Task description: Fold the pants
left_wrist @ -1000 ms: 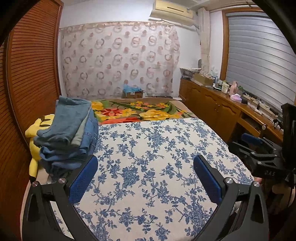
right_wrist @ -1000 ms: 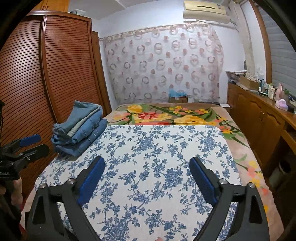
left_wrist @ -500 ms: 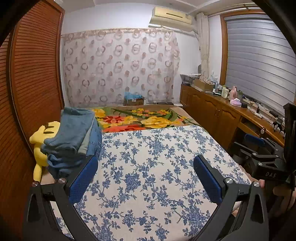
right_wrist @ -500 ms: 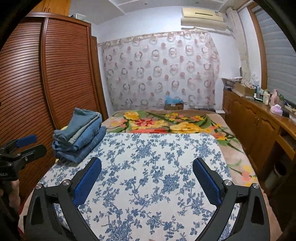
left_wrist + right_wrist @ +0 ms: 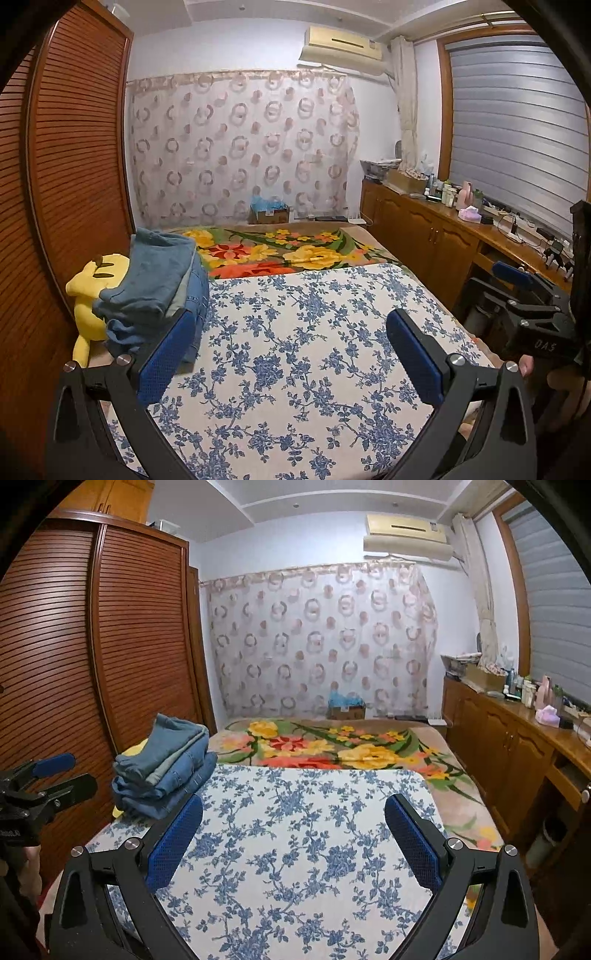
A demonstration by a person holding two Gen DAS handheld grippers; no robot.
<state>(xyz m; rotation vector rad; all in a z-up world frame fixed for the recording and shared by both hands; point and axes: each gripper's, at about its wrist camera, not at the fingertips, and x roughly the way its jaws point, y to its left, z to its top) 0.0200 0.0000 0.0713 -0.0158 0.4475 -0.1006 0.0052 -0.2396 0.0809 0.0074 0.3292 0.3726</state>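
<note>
Both hand-held grippers, left (image 5: 288,354) and right (image 5: 293,840), are held spread wide and empty above a blue-floral white bedsheet (image 5: 303,849); folded blue denim pants (image 5: 164,768) are stacked at its far-left corner.

White letters "DAS" on the black body of the right gripper (image 5: 517,291).

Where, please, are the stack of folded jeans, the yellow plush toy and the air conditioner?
stack of folded jeans (image 5: 166,771): right wrist view, side of the pile.
yellow plush toy (image 5: 94,284): left wrist view, its head.
air conditioner (image 5: 406,539): right wrist view, front panel.
</note>
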